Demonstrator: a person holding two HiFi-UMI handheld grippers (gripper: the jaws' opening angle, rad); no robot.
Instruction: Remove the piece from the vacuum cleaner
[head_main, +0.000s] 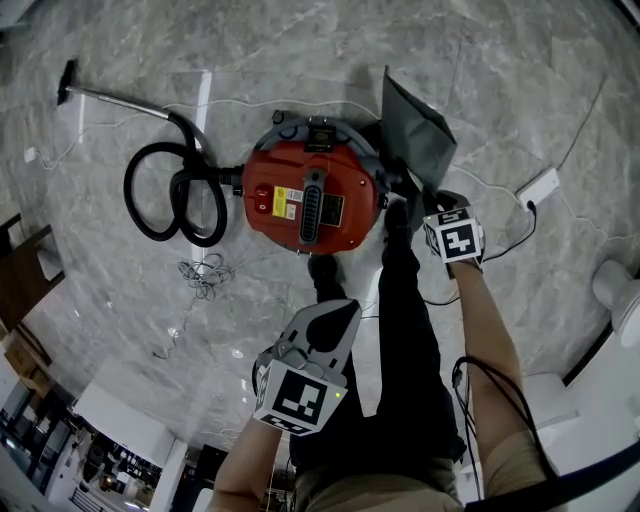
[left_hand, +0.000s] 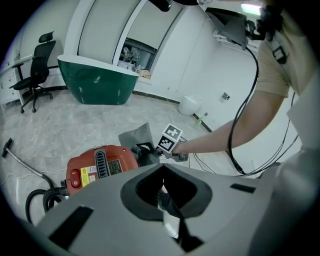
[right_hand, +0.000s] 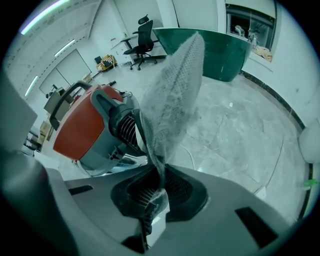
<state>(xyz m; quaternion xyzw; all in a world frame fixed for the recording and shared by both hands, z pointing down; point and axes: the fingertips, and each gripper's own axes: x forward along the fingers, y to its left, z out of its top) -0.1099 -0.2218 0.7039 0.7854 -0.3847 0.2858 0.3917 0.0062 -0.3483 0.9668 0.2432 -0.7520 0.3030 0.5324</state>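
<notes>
Grey cloth piece (head_main: 415, 125): stands up at the right edge of the vacuum cleaner (head_main: 310, 195), lower end nipped by the R gripper; the rest fans upward, clear of the floor (head_main: 500, 60).
Look of it: thin grey fabric, limp but holding a flat, roughly pouch-like shape; speckled, dusty-looking weave in the right gripper view (right_hand: 172, 95); narrows to a crumpled neck at the grip.
Right gripper (head_main: 432, 200): jaws pressed nearly together, pinching the cloth's neck; fabric runs straight out from between them.
Left gripper (head_main: 335, 315): held back over the person's legs, well apart from the vac; jaws closed on each other, nothing between.
Vac: red round body w/ black handle on the floor, black hose (head_main: 175, 195) coiled at its left, metal wand (head_main: 110, 98) lying beyond.
Done so far: piece is gripped and sits off to the side of the body, beside a black ribbed fitting (right_hand: 122, 132).
Left to do: prob. pull it fully clear and carry it away; can't tell if its neck is hooked to that fitting or already free.
Risk: thin cloth, small bite, so it could slip or snag on a hard tug.
</notes>
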